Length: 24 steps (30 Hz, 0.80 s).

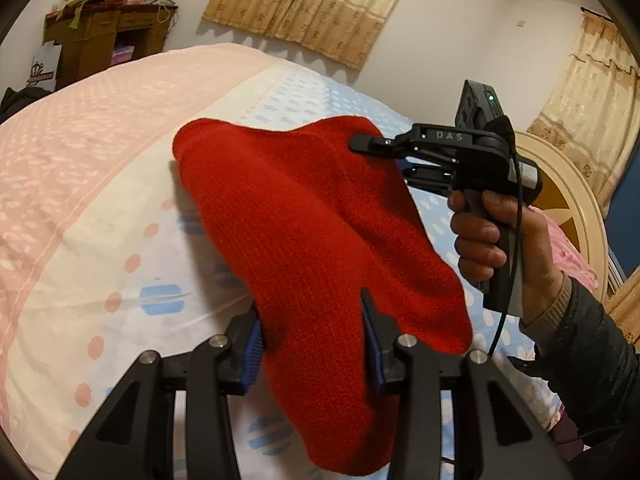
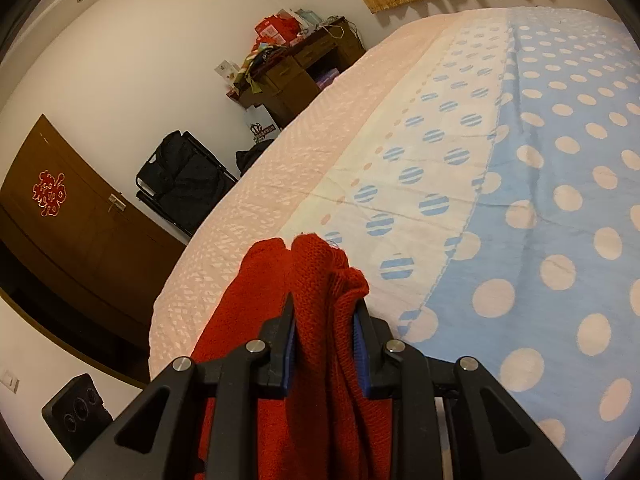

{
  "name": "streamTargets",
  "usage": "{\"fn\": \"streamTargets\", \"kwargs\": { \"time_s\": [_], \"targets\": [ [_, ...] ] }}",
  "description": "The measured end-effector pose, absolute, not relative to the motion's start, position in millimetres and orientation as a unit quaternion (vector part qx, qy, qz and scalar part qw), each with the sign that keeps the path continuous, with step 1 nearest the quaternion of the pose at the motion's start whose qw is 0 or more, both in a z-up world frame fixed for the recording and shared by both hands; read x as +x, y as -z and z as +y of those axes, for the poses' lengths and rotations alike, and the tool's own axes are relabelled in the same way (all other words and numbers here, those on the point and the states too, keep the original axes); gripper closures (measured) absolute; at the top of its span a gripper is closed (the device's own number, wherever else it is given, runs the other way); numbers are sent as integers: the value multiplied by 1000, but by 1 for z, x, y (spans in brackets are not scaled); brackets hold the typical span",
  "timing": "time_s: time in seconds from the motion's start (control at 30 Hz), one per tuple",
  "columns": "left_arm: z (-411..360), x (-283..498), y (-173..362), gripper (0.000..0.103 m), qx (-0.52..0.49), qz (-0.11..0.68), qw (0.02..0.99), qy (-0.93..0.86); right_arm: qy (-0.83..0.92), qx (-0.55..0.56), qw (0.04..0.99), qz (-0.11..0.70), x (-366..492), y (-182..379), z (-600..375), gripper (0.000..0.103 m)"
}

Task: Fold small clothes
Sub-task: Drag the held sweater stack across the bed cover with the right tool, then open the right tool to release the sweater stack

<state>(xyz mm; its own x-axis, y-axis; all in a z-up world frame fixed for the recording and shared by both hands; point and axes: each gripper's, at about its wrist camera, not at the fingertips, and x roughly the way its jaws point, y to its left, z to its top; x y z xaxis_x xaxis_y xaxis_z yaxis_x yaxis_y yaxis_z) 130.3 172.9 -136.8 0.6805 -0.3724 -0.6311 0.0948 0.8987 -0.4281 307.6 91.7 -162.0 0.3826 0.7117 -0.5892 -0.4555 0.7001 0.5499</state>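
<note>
A red knitted garment point(image 1: 304, 232) hangs in the air above the bed, stretched between my two grippers. My left gripper point(image 1: 312, 344) is shut on its near edge, with the cloth bunched between the blue pads. My right gripper point(image 1: 372, 146) shows in the left wrist view at the garment's far edge, shut on it and held by a hand. In the right wrist view, my right gripper point(image 2: 324, 344) is shut on a bunched fold of the red garment point(image 2: 316, 280), which droops down below the fingers.
The bed point(image 1: 100, 208) has a sheet in pink, cream and blue dotted bands point(image 2: 540, 200). A brown desk with clutter point(image 1: 104, 36) stands by the wall. A black bag point(image 2: 180, 180) and a brown door point(image 2: 60, 216) are beyond the bed. A round headboard point(image 1: 568, 208) is at the right.
</note>
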Motion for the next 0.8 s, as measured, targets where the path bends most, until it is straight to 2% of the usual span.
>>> {"fn": "streamTargets", "kwargs": {
  "time_s": [0.47,0.6,0.67,0.8],
  "targets": [
    [176,133,156,59,-193,395,890,122,-336,148,815,449,331,190,105,79],
    [174,133,165,51,-190,393,893,110,-319,147,813,464,336,205,101,78],
    [173,132,164,43,-181,388,898,103,-317,141,816,463,334,208,99,73],
    [171,130,155,42,-169,383,903,95,-308,136,830,446,320,196,89,69]
  ]
}}
